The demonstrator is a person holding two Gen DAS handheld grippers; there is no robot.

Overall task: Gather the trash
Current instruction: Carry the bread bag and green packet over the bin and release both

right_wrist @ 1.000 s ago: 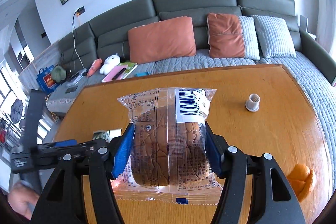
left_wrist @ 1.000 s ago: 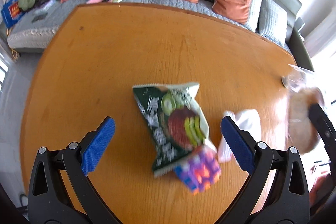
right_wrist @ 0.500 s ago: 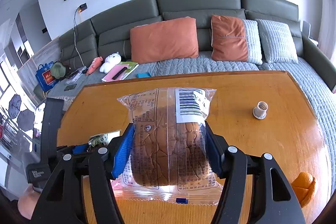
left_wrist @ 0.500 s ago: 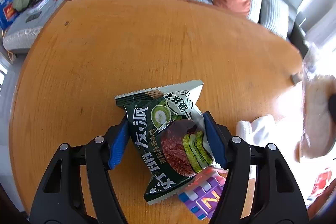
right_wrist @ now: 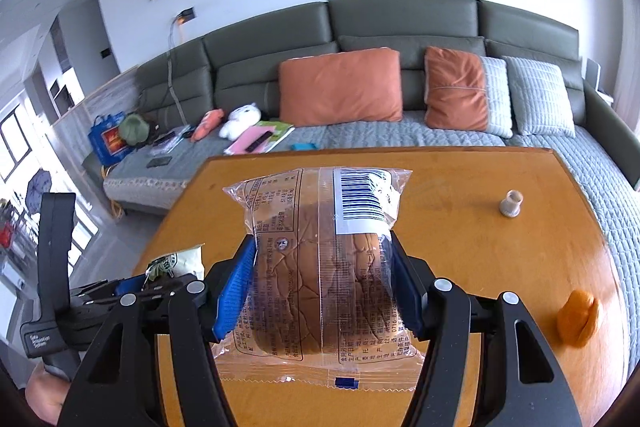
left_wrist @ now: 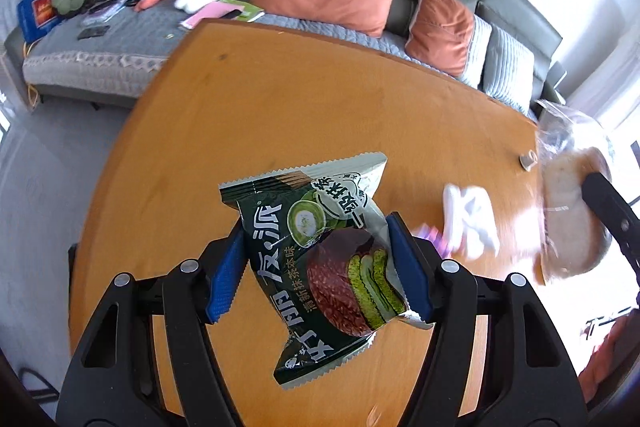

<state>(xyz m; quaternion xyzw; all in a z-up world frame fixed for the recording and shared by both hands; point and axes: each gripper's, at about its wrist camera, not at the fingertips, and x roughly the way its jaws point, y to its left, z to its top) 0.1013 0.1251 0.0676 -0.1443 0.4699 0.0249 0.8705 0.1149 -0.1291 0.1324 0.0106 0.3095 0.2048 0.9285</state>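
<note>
My left gripper is shut on a dark green snack wrapper and holds it above the wooden table. My right gripper is shut on a clear bread bag with a barcode label, also held above the table. In the left wrist view the bread bag shows at the right edge. In the right wrist view the green wrapper and the left gripper show at the lower left.
A crumpled white tissue and a purple block lie on the table right of the wrapper. A small beige cap and an orange peel sit on the table's right side. A grey sofa with orange cushions stands behind.
My left gripper closed on the green wrapper and lifted it off the table, away from the purple block. My right gripper kept hold of the bread bag and rose a little.
</note>
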